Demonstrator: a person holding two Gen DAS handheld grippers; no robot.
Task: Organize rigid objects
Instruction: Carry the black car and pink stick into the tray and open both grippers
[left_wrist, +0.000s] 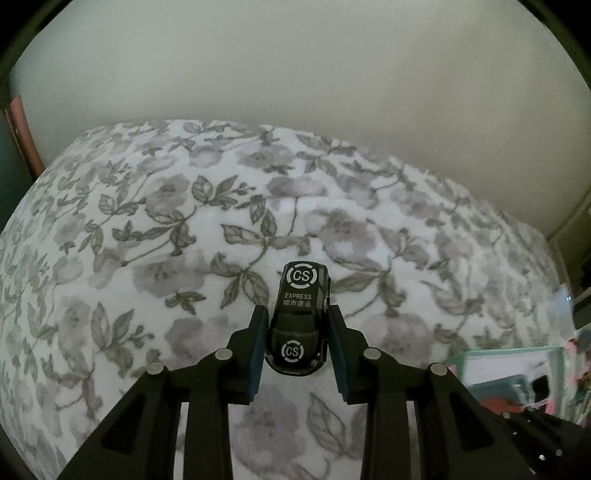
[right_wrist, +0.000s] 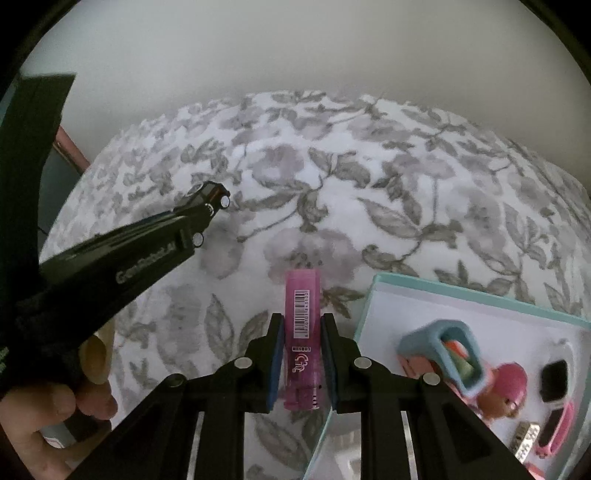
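A small black toy car with "CS EXPRESS" printed on its roof sits between the blue pads of my left gripper, which is shut on it above the flowered cloth. The right wrist view shows that same car at the tip of the left gripper, off the cloth. My right gripper is shut on a translucent pink lighter with a barcode label, held lengthwise between the pads just left of the box.
A teal-rimmed white box lies at the right, also seen as the box in the left wrist view, holding several small items: a blue loop-shaped piece, a pink figure, a black block. A floral cloth covers the surface. A hand grips the left tool.
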